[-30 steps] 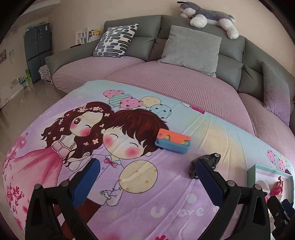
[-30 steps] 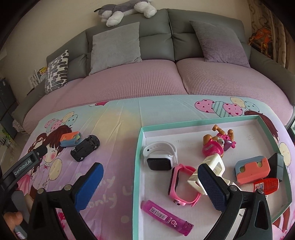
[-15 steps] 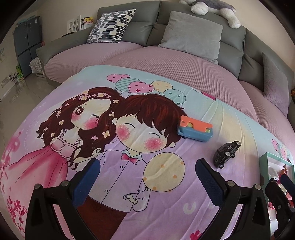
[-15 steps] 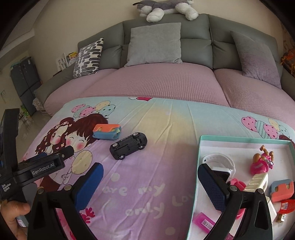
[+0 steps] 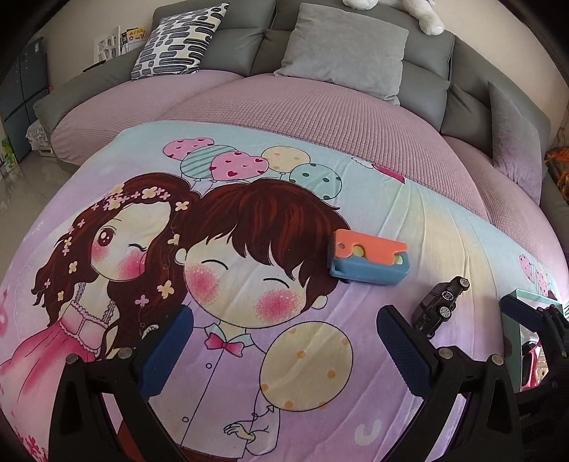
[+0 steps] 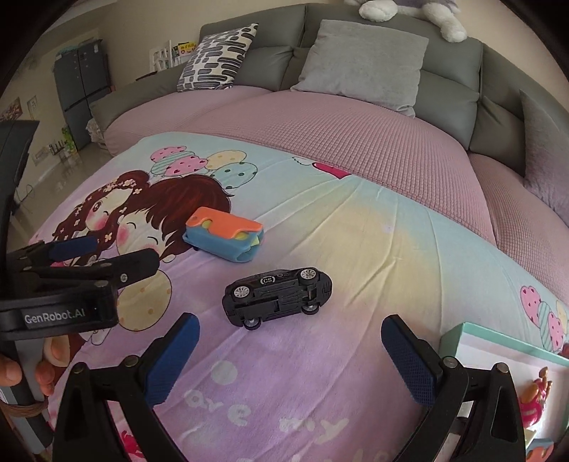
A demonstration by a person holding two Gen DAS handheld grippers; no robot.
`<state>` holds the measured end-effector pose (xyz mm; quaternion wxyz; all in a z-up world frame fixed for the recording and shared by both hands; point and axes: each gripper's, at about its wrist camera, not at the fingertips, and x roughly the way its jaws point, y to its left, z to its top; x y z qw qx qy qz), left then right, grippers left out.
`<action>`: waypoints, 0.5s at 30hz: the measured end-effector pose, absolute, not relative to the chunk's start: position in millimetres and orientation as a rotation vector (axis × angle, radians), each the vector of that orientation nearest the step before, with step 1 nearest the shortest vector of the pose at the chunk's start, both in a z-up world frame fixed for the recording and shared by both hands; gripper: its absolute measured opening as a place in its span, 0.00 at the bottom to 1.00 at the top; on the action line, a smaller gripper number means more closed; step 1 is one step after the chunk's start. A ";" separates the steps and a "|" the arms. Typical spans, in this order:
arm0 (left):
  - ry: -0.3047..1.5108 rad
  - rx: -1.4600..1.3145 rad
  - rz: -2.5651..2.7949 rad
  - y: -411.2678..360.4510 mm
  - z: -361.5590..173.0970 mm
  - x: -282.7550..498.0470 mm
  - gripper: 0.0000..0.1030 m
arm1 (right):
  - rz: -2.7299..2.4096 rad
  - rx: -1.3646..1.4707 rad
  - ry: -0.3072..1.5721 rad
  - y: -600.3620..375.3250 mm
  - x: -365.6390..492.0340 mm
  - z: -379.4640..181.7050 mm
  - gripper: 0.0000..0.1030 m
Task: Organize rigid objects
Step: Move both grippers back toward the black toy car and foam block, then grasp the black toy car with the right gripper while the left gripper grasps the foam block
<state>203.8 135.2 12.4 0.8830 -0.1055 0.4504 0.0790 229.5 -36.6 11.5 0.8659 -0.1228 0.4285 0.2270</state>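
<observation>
A black toy car lies overturned, wheels up, on the cartoon blanket, just ahead of my open right gripper. It also shows in the left wrist view. An orange-and-blue block toy lies behind it, and shows in the left wrist view too. My left gripper is open and empty over the blanket, left of both toys. The teal-rimmed tray sits at the right with a pink figure in it.
A grey sofa with pink covers and cushions runs behind the blanket. A plush dog lies on the backrest. The left gripper's body and the hand holding it are at the left of the right wrist view.
My right gripper swung left from over the tray to the black car. My left gripper moved forward toward the orange-and-blue toy. Both stayed open.
</observation>
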 end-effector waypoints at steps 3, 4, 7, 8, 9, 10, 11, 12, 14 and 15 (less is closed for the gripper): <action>0.939 -0.228 0.152 135.9 9.9 211.9 1.00 | 0.482 -0.273 0.918 -32.8 238.7 3.9 1.00; 0.939 -0.229 0.148 136.0 9.4 214.2 1.00 | 0.479 -0.274 0.922 -32.7 241.7 2.4 1.00; 0.942 -0.231 0.138 137.0 6.6 221.2 1.00 | 0.482 -0.258 0.925 -32.7 249.0 0.5 1.00; 0.946 -0.231 0.136 137.2 5.6 223.2 1.00 | 0.480 -0.255 0.926 -32.6 251.5 0.1 1.00; 0.946 -0.231 0.133 137.2 5.0 225.0 1.00 | 0.476 -0.253 0.928 -32.6 254.0 -0.4 1.00; 0.944 -0.232 0.128 136.9 4.9 226.7 1.00 | 0.473 -0.251 0.930 -32.5 256.5 -0.8 0.99; 0.940 -0.234 0.122 136.5 5.1 228.5 1.00 | 0.474 -0.250 0.932 -32.7 258.5 -1.2 0.98; 0.936 -0.236 0.117 135.9 5.4 230.3 1.00 | 0.475 -0.250 0.933 -32.8 260.2 -1.5 0.96; 0.932 -0.239 0.109 134.3 5.8 234.2 1.00 | 0.469 -0.248 0.934 -33.7 263.0 -2.1 0.94; 0.932 -0.238 0.104 132.9 5.8 236.2 1.00 | 0.466 -0.245 0.936 -34.7 264.3 -2.5 0.93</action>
